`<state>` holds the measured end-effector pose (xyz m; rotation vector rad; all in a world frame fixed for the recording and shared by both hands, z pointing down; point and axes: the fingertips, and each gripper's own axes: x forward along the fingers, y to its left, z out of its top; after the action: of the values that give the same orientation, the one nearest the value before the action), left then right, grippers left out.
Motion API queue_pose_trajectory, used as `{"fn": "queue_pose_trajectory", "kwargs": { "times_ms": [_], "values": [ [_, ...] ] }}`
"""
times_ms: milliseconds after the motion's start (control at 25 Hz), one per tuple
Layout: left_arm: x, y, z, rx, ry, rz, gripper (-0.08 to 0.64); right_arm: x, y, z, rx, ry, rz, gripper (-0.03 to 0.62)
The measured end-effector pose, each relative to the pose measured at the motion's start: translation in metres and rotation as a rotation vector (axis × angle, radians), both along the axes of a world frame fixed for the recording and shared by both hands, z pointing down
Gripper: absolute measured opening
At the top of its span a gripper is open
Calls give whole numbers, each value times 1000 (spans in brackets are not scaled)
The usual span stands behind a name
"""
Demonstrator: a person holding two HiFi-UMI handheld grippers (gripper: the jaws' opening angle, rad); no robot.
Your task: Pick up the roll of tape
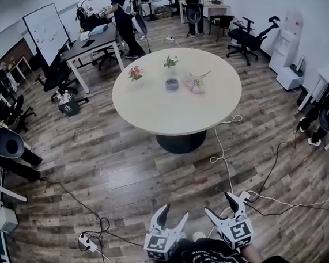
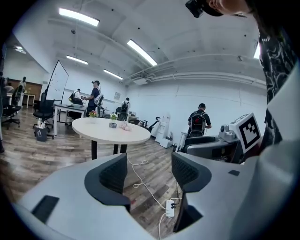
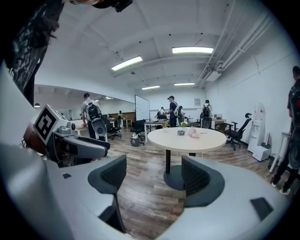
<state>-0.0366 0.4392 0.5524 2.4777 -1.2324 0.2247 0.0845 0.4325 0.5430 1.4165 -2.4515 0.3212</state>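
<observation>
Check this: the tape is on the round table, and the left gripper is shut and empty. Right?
No: the left gripper is open, not shut, as the left gripper view shows. It is empty, and the tape is on the round table.

Ceiling strip lamps point(image 3: 192, 49) give bright, even light; fisheye edges bend and darken.

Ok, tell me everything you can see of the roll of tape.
The roll of tape is a small grey ring with a darker hollow middle, lying flat on the pale round table, toward its far side. A small potted plant stands just behind it and pink flowers lie to its right, both apart from it. Only the table touches it. Finer detail is too small to tell.
</observation>
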Motion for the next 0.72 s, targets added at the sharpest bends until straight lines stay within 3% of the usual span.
{"fn": "queue_pose_trajectory", "kwargs": {
  "times_ms": [360,720],
  "values": [
    [-35,-26,-1,-12,67,-2,301,-26,-21,2,21,12,28,356],
    [-24,-82,2,6,3,3,299,-24,-89,-6,44,13,-17,337]
  ]
}}
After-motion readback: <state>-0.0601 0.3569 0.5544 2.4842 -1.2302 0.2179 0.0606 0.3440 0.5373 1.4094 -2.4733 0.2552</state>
